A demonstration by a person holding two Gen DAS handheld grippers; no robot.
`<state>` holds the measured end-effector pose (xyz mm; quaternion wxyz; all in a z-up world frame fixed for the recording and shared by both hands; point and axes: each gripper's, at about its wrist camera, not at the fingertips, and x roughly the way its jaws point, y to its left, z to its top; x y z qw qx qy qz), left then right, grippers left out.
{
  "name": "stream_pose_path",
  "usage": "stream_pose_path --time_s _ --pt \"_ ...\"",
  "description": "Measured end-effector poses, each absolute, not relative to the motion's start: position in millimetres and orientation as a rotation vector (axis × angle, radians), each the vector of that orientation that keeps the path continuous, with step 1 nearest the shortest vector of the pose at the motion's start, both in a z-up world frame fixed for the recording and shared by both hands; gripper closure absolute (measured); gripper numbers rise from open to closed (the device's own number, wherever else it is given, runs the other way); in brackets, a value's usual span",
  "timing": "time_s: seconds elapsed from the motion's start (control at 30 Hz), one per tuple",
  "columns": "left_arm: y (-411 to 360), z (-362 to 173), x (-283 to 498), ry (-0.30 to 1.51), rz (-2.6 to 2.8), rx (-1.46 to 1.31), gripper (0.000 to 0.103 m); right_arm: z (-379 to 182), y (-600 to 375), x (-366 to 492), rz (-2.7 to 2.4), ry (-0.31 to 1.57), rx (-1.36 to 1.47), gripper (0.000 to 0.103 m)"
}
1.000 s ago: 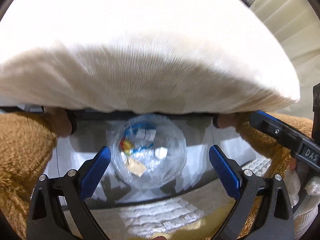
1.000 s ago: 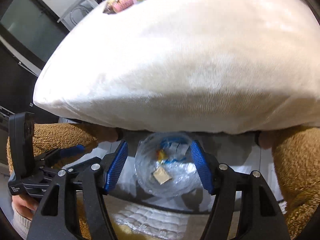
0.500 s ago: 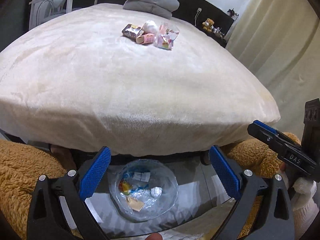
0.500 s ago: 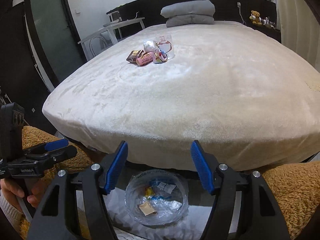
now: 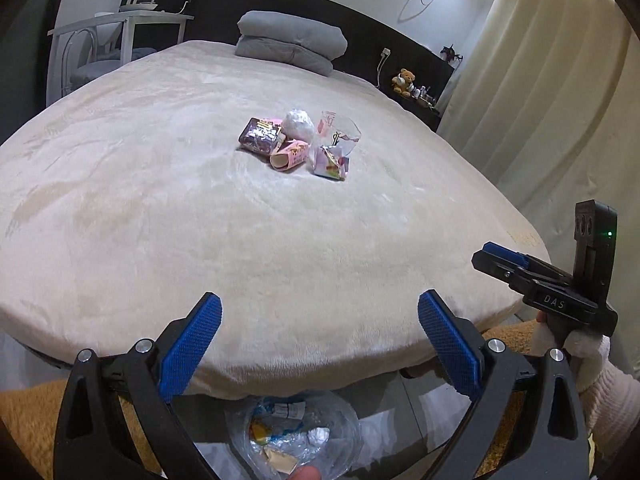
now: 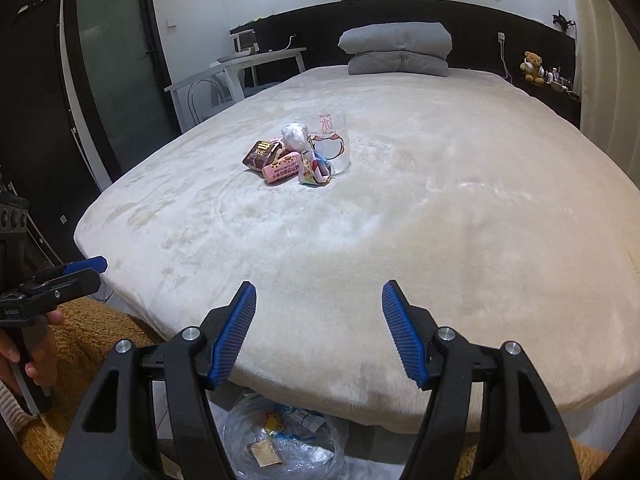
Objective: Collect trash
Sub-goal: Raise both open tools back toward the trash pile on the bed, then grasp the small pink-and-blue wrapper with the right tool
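Both views lift from the trash bag (image 6: pixel 280 444) to the bed (image 6: pixel 400 240), my left gripper (image 5: pixel 320 344) and right gripper (image 6: pixel 318 332) wide and empty, wrappers (image 6: pixel 288 160) mid-bed uncollected.

I see the wide cream plush bed (image 6: pixel 440 220) filling the middle, with a small heap of crumpled snack wrappers (image 6: pixel 288 158) on it, well in from the near edge, and a clear plastic cup (image 6: pixel 334 140) touching the heap's right side. A folded grey duvet (image 6: pixel 396 54) lies at the far end against the black headboard (image 6: pixel 520 36). Below the near edge sits a clear plastic bag of litter (image 6: pixel 280 440). A white side table (image 6: pixel 240 68) stands left of the bed; a brown teddy bear (image 6: pixel 532 66) sits far right.
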<state>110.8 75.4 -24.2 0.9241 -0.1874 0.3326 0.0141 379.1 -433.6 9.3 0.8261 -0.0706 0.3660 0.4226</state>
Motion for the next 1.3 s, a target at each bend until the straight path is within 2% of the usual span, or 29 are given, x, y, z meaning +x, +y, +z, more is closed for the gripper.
stream_pose_path --time_s 0.47,0.9,1.3 --pt "121 -4 191 0.663 -0.063 -0.218 0.007 2 -332 459 0.965 0.772 -0.241 0.038" --pt "157 -16 229 0.712 -0.069 -0.167 0.007 -26 -274 491 0.996 0.829 -0.315 0.038" --pt "173 -30 256 0.751 -0.073 -0.170 0.007 -44 -245 529 0.950 0.911 -0.267 0.038"
